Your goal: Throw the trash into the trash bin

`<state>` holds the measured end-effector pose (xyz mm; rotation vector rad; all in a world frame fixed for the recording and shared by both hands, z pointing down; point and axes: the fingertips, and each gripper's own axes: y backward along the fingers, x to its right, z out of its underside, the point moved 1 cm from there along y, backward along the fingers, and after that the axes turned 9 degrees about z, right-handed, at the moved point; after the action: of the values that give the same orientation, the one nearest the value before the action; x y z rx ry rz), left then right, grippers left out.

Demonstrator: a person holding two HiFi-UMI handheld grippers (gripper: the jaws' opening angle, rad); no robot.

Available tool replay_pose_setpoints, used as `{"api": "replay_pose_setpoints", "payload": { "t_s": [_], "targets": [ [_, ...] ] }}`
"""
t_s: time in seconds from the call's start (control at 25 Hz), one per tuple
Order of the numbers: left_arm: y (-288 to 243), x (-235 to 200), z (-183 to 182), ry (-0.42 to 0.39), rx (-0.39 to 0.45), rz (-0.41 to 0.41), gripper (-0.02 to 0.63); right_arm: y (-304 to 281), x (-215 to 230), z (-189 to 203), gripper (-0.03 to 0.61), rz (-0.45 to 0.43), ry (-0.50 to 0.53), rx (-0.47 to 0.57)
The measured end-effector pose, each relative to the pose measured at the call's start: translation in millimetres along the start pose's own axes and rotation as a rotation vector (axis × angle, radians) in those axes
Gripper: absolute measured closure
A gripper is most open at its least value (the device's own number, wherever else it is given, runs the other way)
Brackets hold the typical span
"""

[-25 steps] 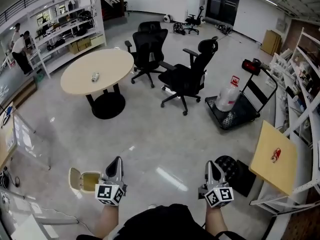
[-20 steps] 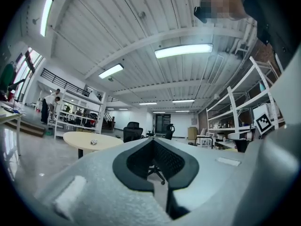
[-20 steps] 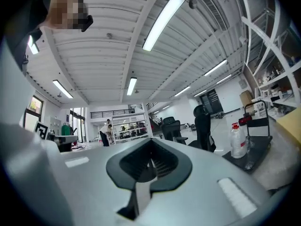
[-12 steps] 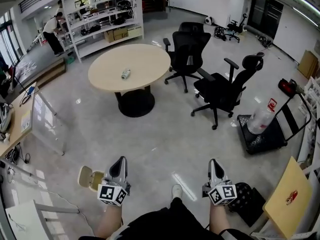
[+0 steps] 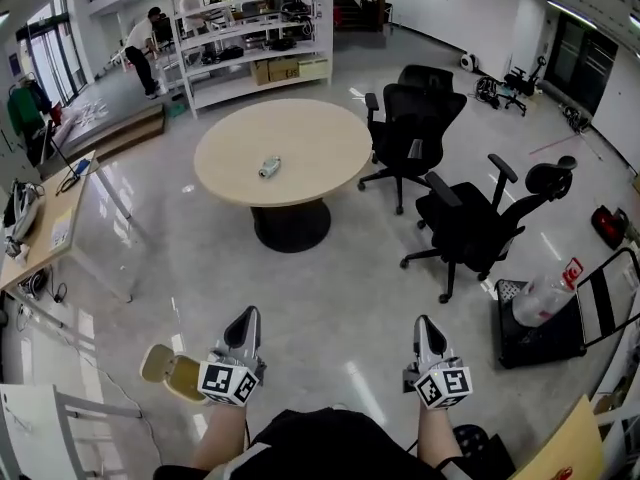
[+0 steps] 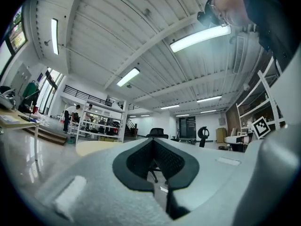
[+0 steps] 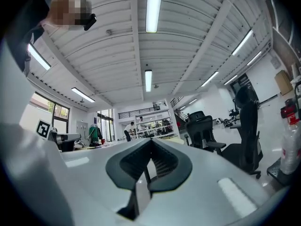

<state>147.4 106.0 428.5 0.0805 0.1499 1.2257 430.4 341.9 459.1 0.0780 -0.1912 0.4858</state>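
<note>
The crumpled trash (image 5: 268,167) lies on the round table (image 5: 322,136), well ahead of both hand-held grippers. The left hand-held gripper (image 5: 245,315) and the right hand-held gripper (image 5: 424,322) are clenched, jaws together on nothing. A beige bin (image 5: 165,370) sits just left of the left one.

The head view looks steeply down from above onto the floor (image 5: 330,288), with the left tool (image 5: 246,318) and right tool (image 5: 424,324) at its lower edge. Each tool view sits low behind its jaws, facing level; all share the far shelving (image 5: 250,23).
</note>
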Motion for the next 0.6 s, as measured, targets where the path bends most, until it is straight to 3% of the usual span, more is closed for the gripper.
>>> {"api": "replay_pose_setpoints", "payload": {
  "t_s": [0.32, 0.6],
  "targets": [
    [-46.0, -18.5, 25.6, 0.028, -0.078, -0.022, 0.609, -72.2, 9.3, 13.5, 0.574, -0.055, 0.02, -0.076],
    [-96.2, -97.6, 48.1, 0.048, -0.07, -0.049, 0.609, -149.6, 0.6, 23.9, 0.574, -0.05, 0.057, -0.096]
  ]
}}
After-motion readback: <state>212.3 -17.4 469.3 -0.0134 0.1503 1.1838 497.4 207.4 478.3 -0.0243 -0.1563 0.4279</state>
